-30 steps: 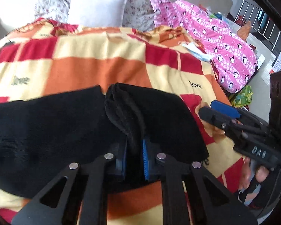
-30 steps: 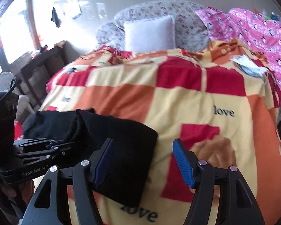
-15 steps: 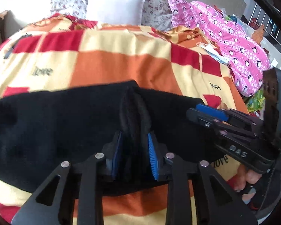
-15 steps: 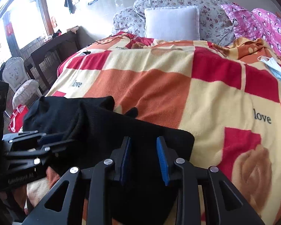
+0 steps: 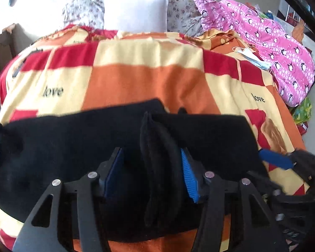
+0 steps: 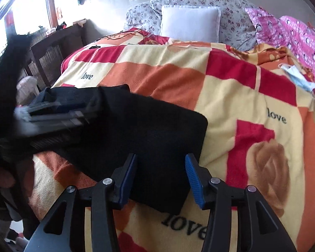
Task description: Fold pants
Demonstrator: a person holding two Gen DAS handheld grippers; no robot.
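— Black knit, that's the pants (image 5: 77,147), lying across the near edge of the bed on the checked orange, red and cream blanket (image 5: 136,79). Which step do you make this?

— A fold just laid down, I'd judge, and both tools letting go. The left gripper (image 5: 153,178) has just been opening; a raised ridge of the cloth stands between its blue pads, brushing the right-hand one, but the jaws are apart and no longer pinch it. The right gripper (image 6: 160,178) has just been opening too, its jaws spread over the squared corner of the folded pants (image 6: 153,136), the cloth flat under them and not pressed.

— So what does the next move call for?

— Probably flattening that ridge, then taking a fresh hold on one end to bring it over for another fold. The edges want to stay lined up, and soft knit bunches easily.

— Anything you can't make out?

— Plenty. Black on black hides the layers, so I can't count the folds or tell waistband from hem. The left end of the pants runs out of the left wrist view. In the right wrist view the other tool is a motion blur. A white pillow (image 6: 189,24), a pink penguin-print quilt (image 5: 273,48) and a face mask (image 5: 250,57) lie well apart from the work.
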